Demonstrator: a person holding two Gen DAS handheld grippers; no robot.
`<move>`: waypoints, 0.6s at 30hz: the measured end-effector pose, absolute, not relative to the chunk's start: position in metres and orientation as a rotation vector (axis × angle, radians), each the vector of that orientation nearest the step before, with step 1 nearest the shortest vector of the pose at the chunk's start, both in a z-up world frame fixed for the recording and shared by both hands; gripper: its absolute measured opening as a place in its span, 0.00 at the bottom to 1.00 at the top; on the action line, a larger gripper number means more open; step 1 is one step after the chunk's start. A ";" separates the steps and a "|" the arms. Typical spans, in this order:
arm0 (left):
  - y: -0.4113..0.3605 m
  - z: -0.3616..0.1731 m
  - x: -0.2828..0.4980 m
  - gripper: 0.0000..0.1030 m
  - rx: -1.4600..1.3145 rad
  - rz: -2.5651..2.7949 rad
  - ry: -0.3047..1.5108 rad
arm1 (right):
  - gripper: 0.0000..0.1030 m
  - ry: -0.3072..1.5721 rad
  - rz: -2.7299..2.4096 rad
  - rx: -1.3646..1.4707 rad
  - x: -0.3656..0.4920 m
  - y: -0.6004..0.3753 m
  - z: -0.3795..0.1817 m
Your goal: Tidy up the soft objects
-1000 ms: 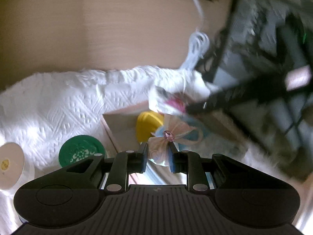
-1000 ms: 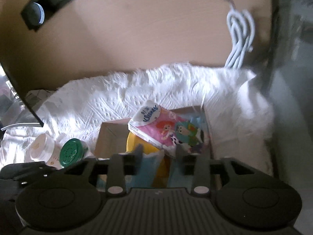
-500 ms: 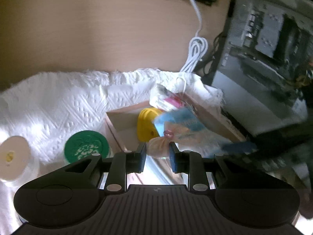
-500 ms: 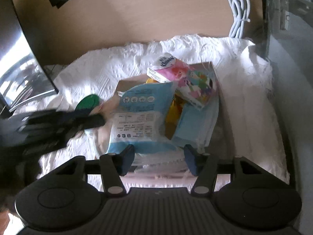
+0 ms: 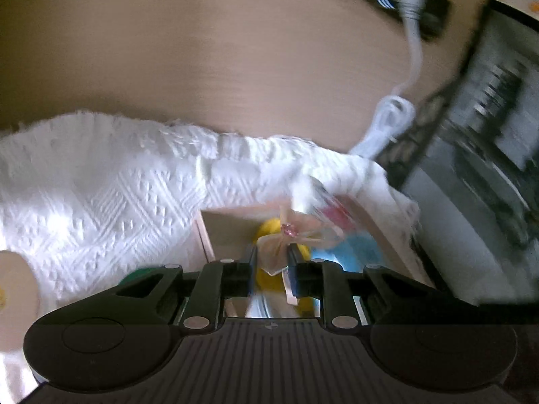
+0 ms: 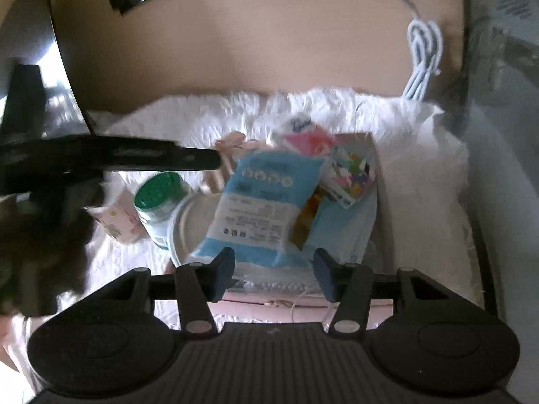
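A pale pink ribbon bow [image 5: 286, 235] with a pink gem at its knot is sitting between the fingers of the left gripper [image 5: 272, 266], whose jaws have just been closing and are now pinching narrowly on it. The bow is hanging over the near left part of a shallow cardboard box [image 5: 209, 225] that is lying on a white textured towel [image 5: 101, 195].

In the right wrist view, the same bow [image 6: 229, 148] is showing at the tip of the left gripper's dark arm, just above the far left edge of a blue and white packet [image 6: 259, 208]. The right gripper [image 6: 274, 274] is standing about half open; the packet's near end is lying between its blue pads without being pressed.

A pink tissue pack [image 6: 310, 138] and a cartoon-printed pack [image 6: 350, 175] are resting at the far right of the box. A green-lidded jar [image 6: 158, 195] and a small white tub [image 6: 116, 219] are standing left of it. A coiled white cable [image 6: 421, 57] is lying on the wooden table [image 6: 269, 33] beyond the towel.
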State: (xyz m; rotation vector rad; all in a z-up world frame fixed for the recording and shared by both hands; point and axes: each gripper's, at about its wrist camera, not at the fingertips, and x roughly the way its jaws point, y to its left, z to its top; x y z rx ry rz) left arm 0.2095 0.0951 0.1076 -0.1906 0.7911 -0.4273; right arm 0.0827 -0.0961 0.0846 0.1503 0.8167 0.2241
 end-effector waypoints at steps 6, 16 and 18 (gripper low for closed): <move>0.088 0.088 0.271 0.27 -0.304 -0.343 1.064 | 0.59 0.761 0.185 0.177 0.068 -0.114 0.104; 0.081 0.106 0.257 0.27 -0.113 -0.487 1.026 | 0.62 0.790 0.173 0.173 0.079 -0.114 0.093; 0.082 0.105 0.251 0.27 -0.144 -0.486 0.989 | 0.62 0.793 0.174 0.160 0.083 -0.108 0.092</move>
